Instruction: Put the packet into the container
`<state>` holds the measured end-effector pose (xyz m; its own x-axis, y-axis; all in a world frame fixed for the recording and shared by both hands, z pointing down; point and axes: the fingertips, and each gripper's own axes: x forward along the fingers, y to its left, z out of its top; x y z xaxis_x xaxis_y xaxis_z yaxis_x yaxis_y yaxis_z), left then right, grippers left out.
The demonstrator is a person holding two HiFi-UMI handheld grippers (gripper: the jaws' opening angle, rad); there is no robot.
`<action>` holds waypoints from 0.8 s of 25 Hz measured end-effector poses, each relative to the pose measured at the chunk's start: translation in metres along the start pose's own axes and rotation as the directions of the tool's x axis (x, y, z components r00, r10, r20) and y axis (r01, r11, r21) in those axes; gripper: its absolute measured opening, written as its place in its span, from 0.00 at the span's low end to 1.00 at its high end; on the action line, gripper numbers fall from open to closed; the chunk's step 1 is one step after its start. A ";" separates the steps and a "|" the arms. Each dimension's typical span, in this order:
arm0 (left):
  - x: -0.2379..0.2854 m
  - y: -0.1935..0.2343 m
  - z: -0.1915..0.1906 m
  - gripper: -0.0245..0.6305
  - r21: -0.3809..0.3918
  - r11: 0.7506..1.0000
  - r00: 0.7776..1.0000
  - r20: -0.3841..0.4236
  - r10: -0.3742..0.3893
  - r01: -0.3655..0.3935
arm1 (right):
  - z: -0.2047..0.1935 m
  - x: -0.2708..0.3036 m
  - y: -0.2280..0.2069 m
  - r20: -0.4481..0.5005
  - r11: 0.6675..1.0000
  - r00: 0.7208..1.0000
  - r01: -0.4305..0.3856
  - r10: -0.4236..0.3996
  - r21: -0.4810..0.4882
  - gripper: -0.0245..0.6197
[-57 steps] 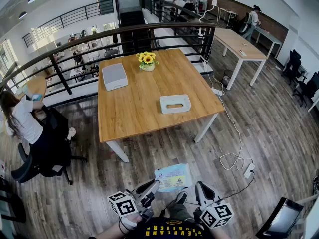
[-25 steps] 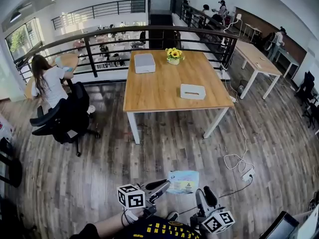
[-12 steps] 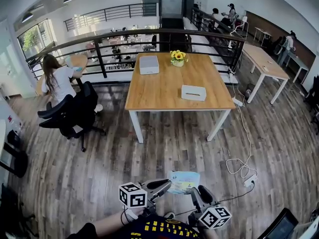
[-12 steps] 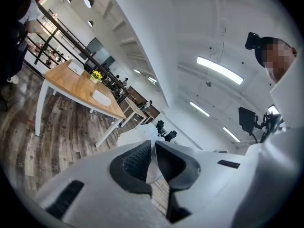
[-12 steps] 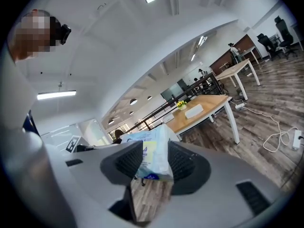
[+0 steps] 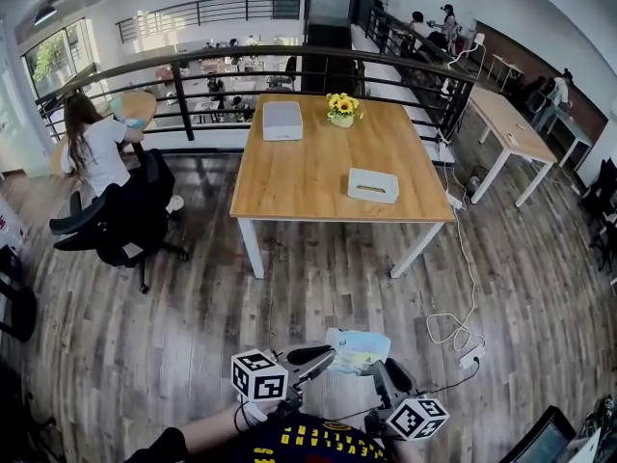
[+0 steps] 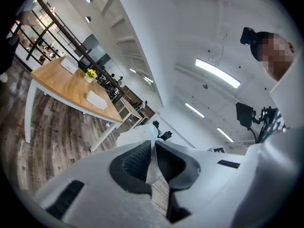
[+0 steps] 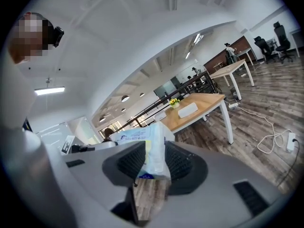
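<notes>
The light wooden table [image 6: 333, 167] has drawn nearer; the left gripper [image 6: 323, 358] pinches the pale plastic packet [image 6: 359, 348], and the right gripper's [image 6: 380, 371] jaws are closing around it.

Straight ahead, a table [image 6: 308, 177]. On its near right part, the container [image 6: 373, 185]; at its far edge, a box [image 6: 282, 121], with flowers [image 6: 341, 107] just right. Behind, a railing [image 6: 193, 66]. Off left, a seated person [image 6: 92, 152] (well apart). Nearest, before the table, the packet [image 6: 359, 348].

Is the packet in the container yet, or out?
Out. The packet is over the floor, pinched in the left gripper, well short of the table with its slotted white box and plain white box.
</notes>
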<state>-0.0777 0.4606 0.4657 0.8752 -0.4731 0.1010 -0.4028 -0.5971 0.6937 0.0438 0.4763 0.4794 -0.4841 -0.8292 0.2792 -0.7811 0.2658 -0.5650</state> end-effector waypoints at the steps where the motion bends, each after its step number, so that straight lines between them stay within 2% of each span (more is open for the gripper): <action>1: 0.003 0.005 0.008 0.09 0.020 1.000 1.000 -0.002 -0.013 0.013 | 0.004 0.009 -0.001 -0.007 1.000 1.000 0.016 -0.016 -0.003 0.25; 5: 0.010 0.023 0.036 0.09 0.069 0.996 0.998 -0.022 -0.064 0.065 | 0.016 0.041 0.001 -0.029 0.997 0.997 0.071 -0.071 -0.018 0.23; 10: 0.007 0.049 0.060 0.08 0.042 0.993 0.993 -0.026 -0.113 0.114 | 0.022 0.073 0.009 -0.054 0.993 0.992 0.109 -0.111 -0.033 0.22; 20: 0.008 0.087 0.085 0.08 -0.006 0.993 0.993 -0.029 -0.119 0.118 | 0.026 0.116 0.010 -0.101 0.992 0.987 0.126 -0.126 -0.006 0.21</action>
<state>-0.1283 0.3498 0.4666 0.9242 -0.3799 0.0388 -0.2947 -0.6450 0.7051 -0.0101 0.3698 0.4859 -0.4196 -0.8019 0.4254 -0.8383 0.1626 -0.5203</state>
